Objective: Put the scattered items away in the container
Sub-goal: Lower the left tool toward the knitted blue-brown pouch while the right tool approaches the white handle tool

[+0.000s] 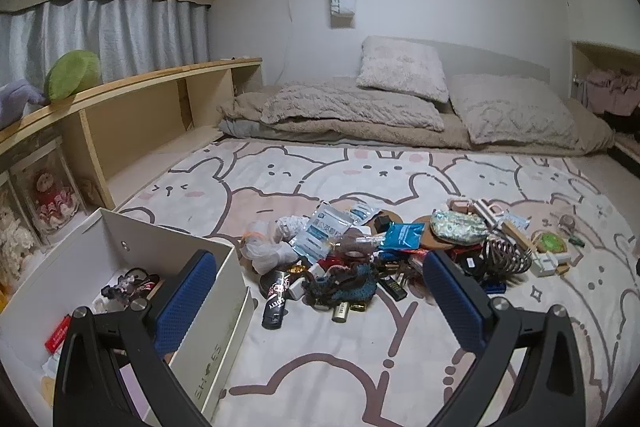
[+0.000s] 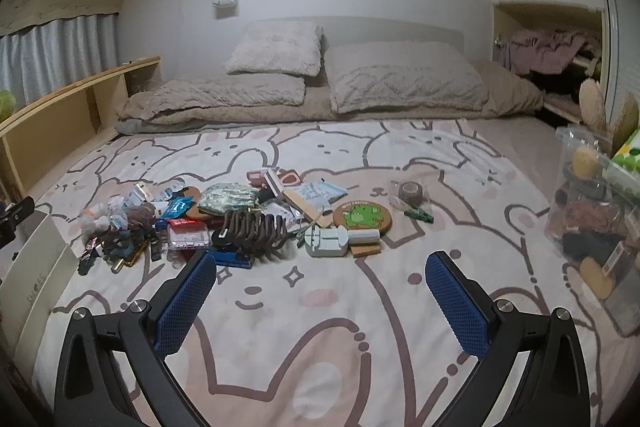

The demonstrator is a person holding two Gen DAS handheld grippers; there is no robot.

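A pile of small items lies on a bunny-print blanket: blue packets, a black tube, a brown hair claw, a green frog coaster. A white shoe box at the lower left holds a few items. My left gripper is open and empty, its left finger over the box edge, in front of the pile. In the right wrist view the pile and the coaster lie ahead; my right gripper is open and empty above bare blanket. The box edge shows at the left.
Pillows and a folded duvet lie at the far end. A wooden shelf runs along the left. A clear container of items stands at the right edge of the right wrist view.
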